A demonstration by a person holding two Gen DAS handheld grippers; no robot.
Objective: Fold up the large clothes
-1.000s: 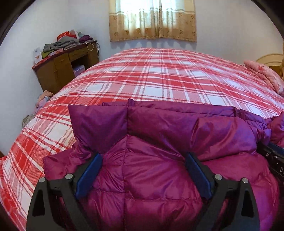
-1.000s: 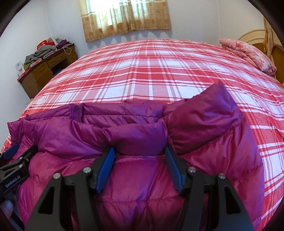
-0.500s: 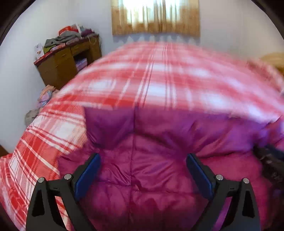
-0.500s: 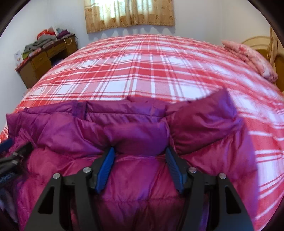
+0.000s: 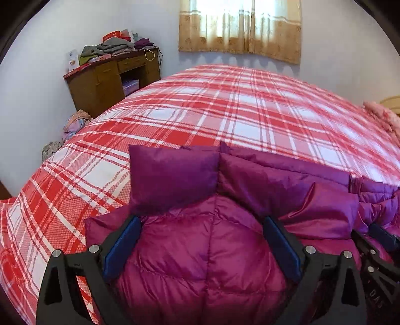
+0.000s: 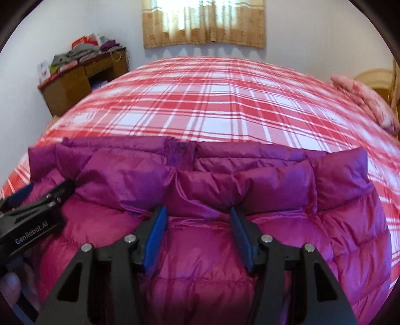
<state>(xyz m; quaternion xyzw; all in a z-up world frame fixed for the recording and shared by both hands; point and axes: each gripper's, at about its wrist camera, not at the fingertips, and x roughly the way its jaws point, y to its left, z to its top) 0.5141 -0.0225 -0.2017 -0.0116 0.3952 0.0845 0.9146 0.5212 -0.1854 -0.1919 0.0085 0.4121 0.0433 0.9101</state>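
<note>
In the left wrist view, the left gripper (image 5: 201,241) has its fingers spread wide and released over a magenta puffer jacket (image 5: 207,262) lying on the near edge of a bed (image 5: 240,110) with a red and white plaid cover, while the right gripper (image 5: 380,240) shows at the right edge and a wooden desk (image 5: 112,77) piled with clothes stands by the wall on the left. In the right wrist view, the right gripper (image 6: 198,232) is also parted, gripping nothing, its blue pads (image 6: 156,235) just at the jacket's (image 6: 250,190) puffy folded edge; the left gripper (image 6: 32,207) rests on the jacket at the left, a curtain (image 6: 203,22) hangs above the bed (image 6: 212,100), and a pink pillow (image 6: 362,100) lies at its far right.
</note>
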